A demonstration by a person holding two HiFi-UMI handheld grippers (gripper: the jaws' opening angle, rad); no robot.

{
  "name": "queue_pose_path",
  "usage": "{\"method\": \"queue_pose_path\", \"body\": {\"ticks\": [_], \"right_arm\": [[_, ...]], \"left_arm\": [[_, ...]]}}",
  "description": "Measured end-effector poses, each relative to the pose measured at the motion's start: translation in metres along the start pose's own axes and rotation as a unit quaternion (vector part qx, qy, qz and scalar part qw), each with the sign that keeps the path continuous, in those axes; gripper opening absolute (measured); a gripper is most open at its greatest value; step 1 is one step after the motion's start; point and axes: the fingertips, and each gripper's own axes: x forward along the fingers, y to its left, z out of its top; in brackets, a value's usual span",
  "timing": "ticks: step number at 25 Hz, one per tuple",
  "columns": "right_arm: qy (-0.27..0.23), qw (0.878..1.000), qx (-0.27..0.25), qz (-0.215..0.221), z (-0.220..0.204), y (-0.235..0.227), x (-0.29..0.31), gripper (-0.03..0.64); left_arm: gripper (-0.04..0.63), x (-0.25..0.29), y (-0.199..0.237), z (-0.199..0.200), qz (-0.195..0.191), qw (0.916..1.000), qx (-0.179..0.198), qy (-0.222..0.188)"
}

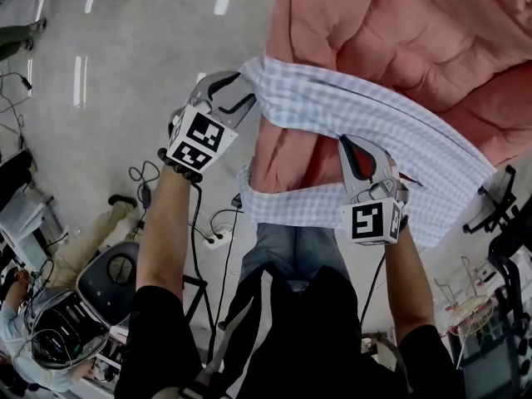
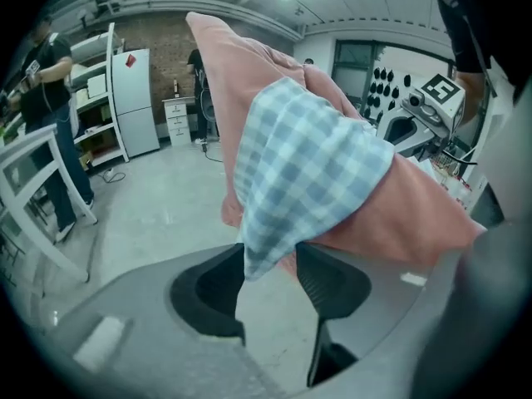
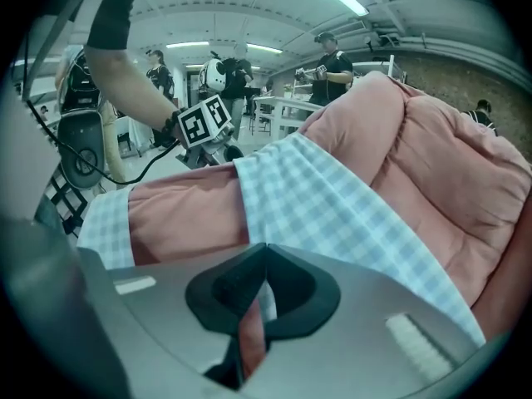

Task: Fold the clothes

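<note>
Pink padded garment (image 1: 432, 40), check lining (image 1: 349, 98) out, over a chair (image 1: 115, 274). Right gripper (image 1: 356, 152) jaws clamp it; left gripper (image 1: 235, 91) jaws apart round its corner.

Salmon-pink throughout: the padded fabric (image 1: 432, 32), with its quilting showing only as darker folds. Pale blue-and-white check: the gingham fabric (image 1: 357, 106) lying across it. Light grey: the shells of the left gripper (image 1: 248, 94) and right gripper (image 1: 357, 152), the latter lined with red in the head view. In both gripper views the jaws are black, and a salmon-pink strip shows between the right pair. Black squares on white: the marker cubes (image 1: 199, 140). Black: the person's sleeves (image 1: 158, 331). Faded blue: the jeans (image 1: 291, 252). Pale glossy grey: the floor (image 1: 133, 40). White: the refrigerator (image 2: 137, 98), set against a brown brick wall (image 2: 166, 44).
</note>
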Motion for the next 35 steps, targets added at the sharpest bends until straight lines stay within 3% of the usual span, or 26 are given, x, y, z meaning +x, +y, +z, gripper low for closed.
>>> {"method": "queue_pose_path", "body": {"ticks": [4,8,18,28,35], "right_arm": [[0.001,1.0,0.009,-0.005,-0.006,-0.005,-0.005,0.009],[-0.001,1.0,0.001,-0.009,-0.009,-0.01,-0.008,0.009],[0.0,1.0,0.016,-0.013,-0.004,0.003,-0.018,0.009],[0.001,0.999,0.006,-0.043,0.004,0.012,-0.038,0.009],[-0.011,1.0,-0.014,-0.022,0.014,0.032,-0.043,0.01]], "left_arm": [[0.187,0.014,-0.006,0.012,-0.021,0.9986,0.045,0.017],[0.023,0.01,-0.01,0.017,-0.024,0.9982,0.05,0.021],[0.017,-0.041,-0.005,-0.004,0.011,0.999,0.041,0.013],[0.017,-0.1,-0.012,-0.022,0.026,0.9982,0.053,0.009],[0.017,-0.122,-0.002,-0.03,0.034,0.9967,0.069,0.029]]}}
